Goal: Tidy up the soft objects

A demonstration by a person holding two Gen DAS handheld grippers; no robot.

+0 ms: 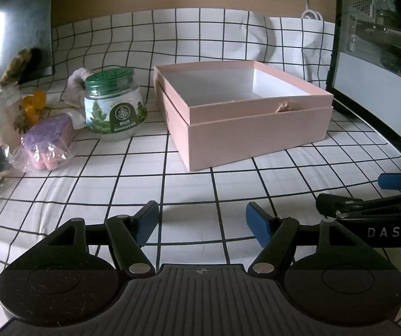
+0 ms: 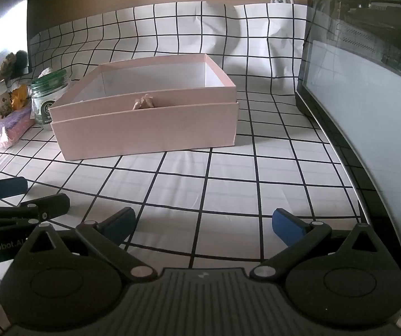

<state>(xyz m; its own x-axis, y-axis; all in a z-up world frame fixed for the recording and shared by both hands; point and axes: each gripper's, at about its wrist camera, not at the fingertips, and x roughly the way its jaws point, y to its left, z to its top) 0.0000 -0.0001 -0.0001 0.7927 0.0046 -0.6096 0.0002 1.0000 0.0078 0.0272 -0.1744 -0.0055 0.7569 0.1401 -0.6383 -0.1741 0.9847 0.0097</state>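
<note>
White cloth with a black grid (image 1: 189, 168) covers the counter and runs up against a wooden wall at the back, where it wrinkles beneath a white cable (image 1: 309, 14). Near the middle sits a pink box (image 1: 245, 131), open at the top, its white inside showing and its shallower upper part nested a little askew in the deeper lower one; a small knotted tie (image 1: 284, 106) hangs at its front rim. Just beside the box, on its left in both views, stands a clear jar with a green perforated lid (image 1: 112, 106) and a tree label. Left of the jar lies a purple and pink soft bundle in a crinkled clear wrapper (image 1: 46, 145), resting on the cloth well apart from the box and from both tools. Behind it are a pale glass jar (image 1: 0, 117), an orange flower (image 1: 34, 103) and a pale crumpled fabric piece (image 1: 77, 84), crowded close together. A dark monitor (image 2: 368, 117) stands along the right edge of the counter. The left tool (image 1: 202, 224) hovers over bare cloth in front of the box, its blue-padded fingers (image 1: 259, 225) spread wide with nothing between them. The right tool (image 2: 204, 225) is beside it, likewise spread wide and empty, its own blue fingers (image 2: 287, 225) above the grid near the monitor.
</note>
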